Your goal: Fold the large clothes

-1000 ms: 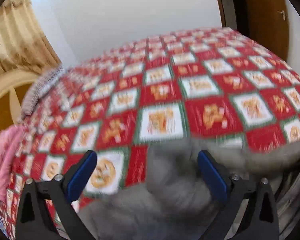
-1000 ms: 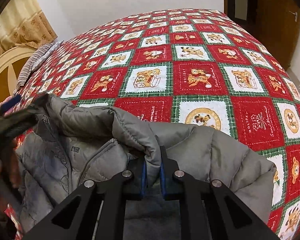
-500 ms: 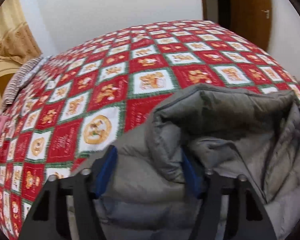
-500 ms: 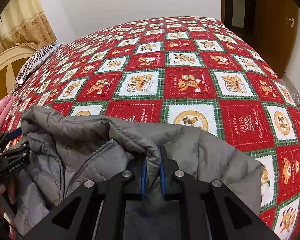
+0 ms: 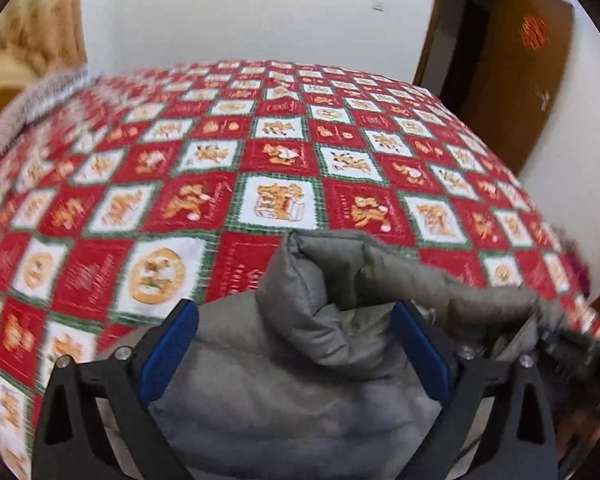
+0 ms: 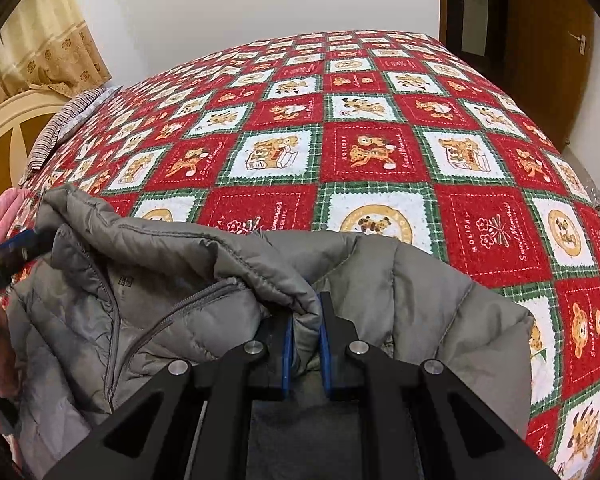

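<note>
While your right gripper pinches a fold of the grey puffer jacket between its blue pads, your left gripper has its jaws spreading apart, and a bunched roll of the same jacket sits in the gap without either pad pressing on it.

You can see the jacket lying at the near edge of the bed, on the red, white and green checked quilt printed with bears. From your right wrist camera the front of the jacket is open, its zip running down at a slant and a small printed label showing on the lining near the collar. The fold you hold comes from the upper hem of that opening, and the right side of the jacket drapes down over the quilt beside your gripper.

At the far left of that view the tip of your left gripper shows, blue pad against the jacket's raised collar edge. Something pink lies just behind it, and a striped pillow rests at the head of the bed, near a cream headboard and a tan curtain. A brown wooden door stands at the right.

Your left wrist view is blurred, so finer details of the fabric there cannot be made out.
</note>
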The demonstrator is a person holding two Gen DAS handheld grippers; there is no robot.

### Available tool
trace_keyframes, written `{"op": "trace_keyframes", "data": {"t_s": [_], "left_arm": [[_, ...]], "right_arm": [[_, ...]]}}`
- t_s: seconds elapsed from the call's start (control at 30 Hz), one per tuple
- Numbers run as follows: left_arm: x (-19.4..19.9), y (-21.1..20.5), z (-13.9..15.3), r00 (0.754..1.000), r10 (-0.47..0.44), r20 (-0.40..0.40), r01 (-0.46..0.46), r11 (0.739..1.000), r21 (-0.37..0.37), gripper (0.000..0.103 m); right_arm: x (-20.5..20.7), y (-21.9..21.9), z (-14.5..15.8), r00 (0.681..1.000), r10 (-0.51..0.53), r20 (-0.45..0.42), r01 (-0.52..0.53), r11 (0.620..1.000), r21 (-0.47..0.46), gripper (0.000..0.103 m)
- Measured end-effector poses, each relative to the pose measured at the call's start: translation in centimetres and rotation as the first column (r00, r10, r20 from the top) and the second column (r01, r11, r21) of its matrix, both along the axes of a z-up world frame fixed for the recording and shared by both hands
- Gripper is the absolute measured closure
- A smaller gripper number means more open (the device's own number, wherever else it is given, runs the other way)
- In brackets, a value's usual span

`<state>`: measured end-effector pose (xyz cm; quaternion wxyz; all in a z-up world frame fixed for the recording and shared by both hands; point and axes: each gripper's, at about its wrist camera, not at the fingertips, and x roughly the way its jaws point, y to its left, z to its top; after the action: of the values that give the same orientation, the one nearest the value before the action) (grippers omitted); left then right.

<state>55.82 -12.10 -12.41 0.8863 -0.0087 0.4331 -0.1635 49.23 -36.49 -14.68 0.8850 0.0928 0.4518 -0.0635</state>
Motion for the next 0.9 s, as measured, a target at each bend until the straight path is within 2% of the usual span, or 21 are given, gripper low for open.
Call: {"op": "trace_keyframes", "data": {"t_s": [0.03,0.1,0.13,0.17,0.2,0.27,0.3,0.47,0.63,0.7,0.87,0.9], "left_arm": [[0.1,-0.2,-0.2,1.000,-0.004,-0.019,0.004,1.000,-0.011,0.011],[0.2,-0.8,-0.7,0.998,-0.025,-0.053,0.024,0.999,-0.023,0.031],[0.3,-1.0,-1.0,0.997,-0.034,-0.070,0.033,0.999,-0.023,0.037],[0.2,-1.2,-1.3,0.996,-0.045,-0.082,0.043,0.999,-0.023,0.053],[0.1,-1.2,-1.4,0.995,-0.058,-0.084,0.056,0.998,-0.027,0.074],[-0.4,-1.1,-1.5,0.992,-0.085,-0.089,0.083,0.996,-0.020,0.089],[-0.8,-0.9,-1.5,0.992,-0.095,-0.082,0.095,0.995,-0.005,0.093],[-3.4,0.7,-1.4,0.983,-0.179,-0.027,0.181,0.978,0.099,0.097],[-4.8,2.5,-2.5,0.977,-0.212,-0.017,0.211,0.963,0.165,0.098],[-5.3,2.4,-3.2,0.973,-0.228,-0.021,0.228,0.956,0.183,0.098],[-6.1,1.4,-5.1,0.970,-0.244,0.011,0.230,0.929,0.291,0.098],[-5.9,1.5,-5.0,0.971,-0.237,0.011,0.224,0.932,0.286,0.098]], "right_arm": [[0.0,0.1,0.0,1.000,0.003,0.002,-0.003,1.000,-0.009,0.093],[0.0,0.2,-0.1,1.000,0.007,0.004,-0.007,1.000,-0.018,0.093],[-0.1,0.2,-0.2,1.000,0.006,0.005,-0.006,1.000,-0.017,0.093],[-0.1,0.1,-0.2,1.000,0.006,0.006,-0.006,1.000,-0.015,0.093],[-0.1,0.2,-0.2,1.000,0.007,0.006,-0.007,1.000,-0.015,0.093],[-0.2,0.1,-0.2,1.000,0.007,0.008,-0.007,1.000,-0.011,0.093],[-0.3,0.1,-0.2,1.000,0.007,0.010,-0.007,1.000,-0.010,0.093],[-1.0,-0.4,0.5,1.000,0.005,0.024,-0.005,1.000,0.003,0.093],[-1.9,-1.0,0.8,1.000,0.011,0.020,-0.011,1.000,0.010,0.093],[-2.3,-1.2,0.5,1.000,0.012,0.013,-0.012,1.000,0.012,0.093],[-2.6,-0.9,-0.9,0.999,0.025,-0.020,-0.025,0.999,-0.024,0.093],[-2.5,-0.8,-1.2,0.999,0.038,-0.033,-0.039,0.999,-0.031,0.093]]}}
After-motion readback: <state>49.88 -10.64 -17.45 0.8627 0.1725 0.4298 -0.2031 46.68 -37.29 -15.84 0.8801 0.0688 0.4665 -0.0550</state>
